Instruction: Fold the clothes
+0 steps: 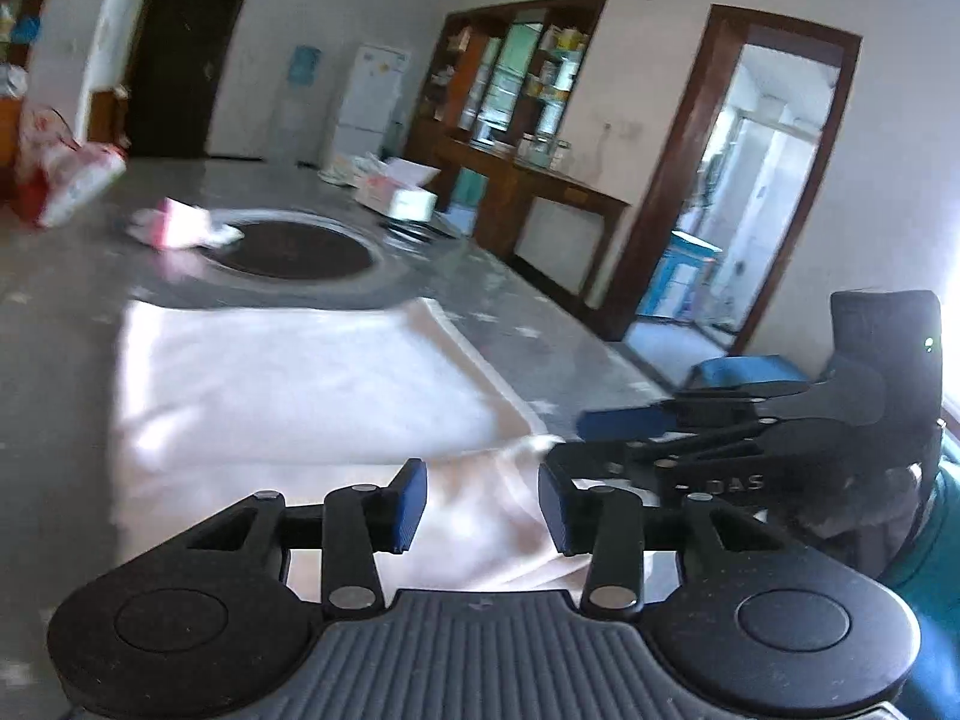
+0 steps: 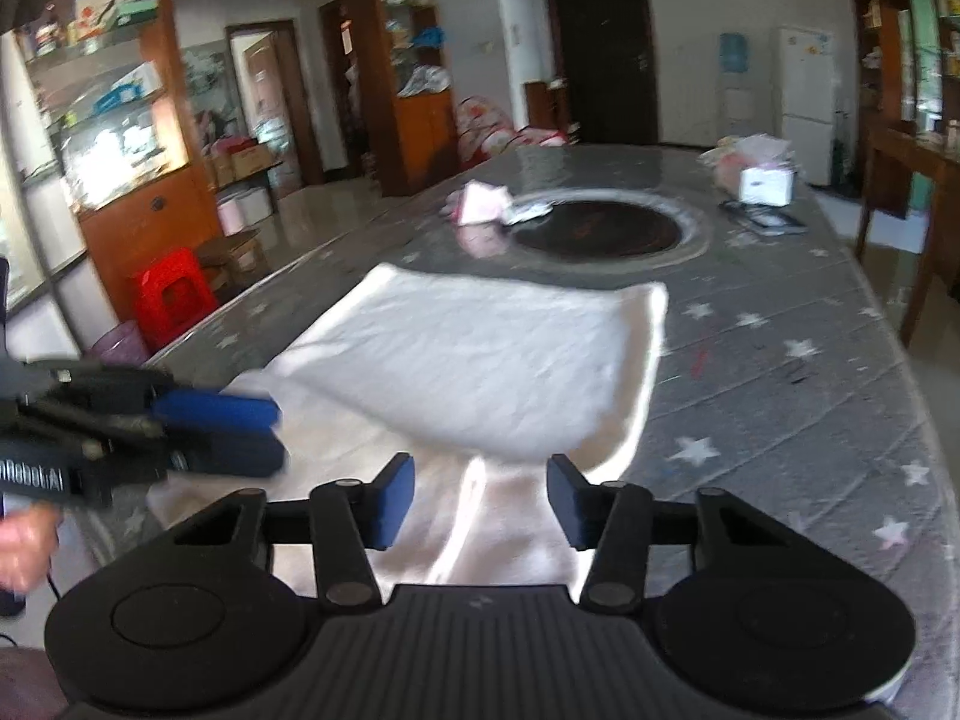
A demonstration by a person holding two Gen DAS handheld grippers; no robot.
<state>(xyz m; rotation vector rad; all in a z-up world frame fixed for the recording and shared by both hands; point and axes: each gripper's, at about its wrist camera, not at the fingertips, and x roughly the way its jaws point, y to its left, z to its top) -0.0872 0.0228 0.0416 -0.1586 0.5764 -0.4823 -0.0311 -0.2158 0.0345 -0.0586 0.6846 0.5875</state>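
grey starred table point(image 2: 780, 360), blurred white cloth point(image 2: 480, 360) near its front edge, left gripper point(image 1: 483, 510) and right gripper point(image 2: 480, 501) both gaping, holding nothing, cloth's near end hidden

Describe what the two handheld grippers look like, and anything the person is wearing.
Both the left gripper and the right gripper are black, with linkage arms, round pivot discs, ribbed grey bodies and blue finger pads. White lettering marks their sides. A teal sleeve shows.
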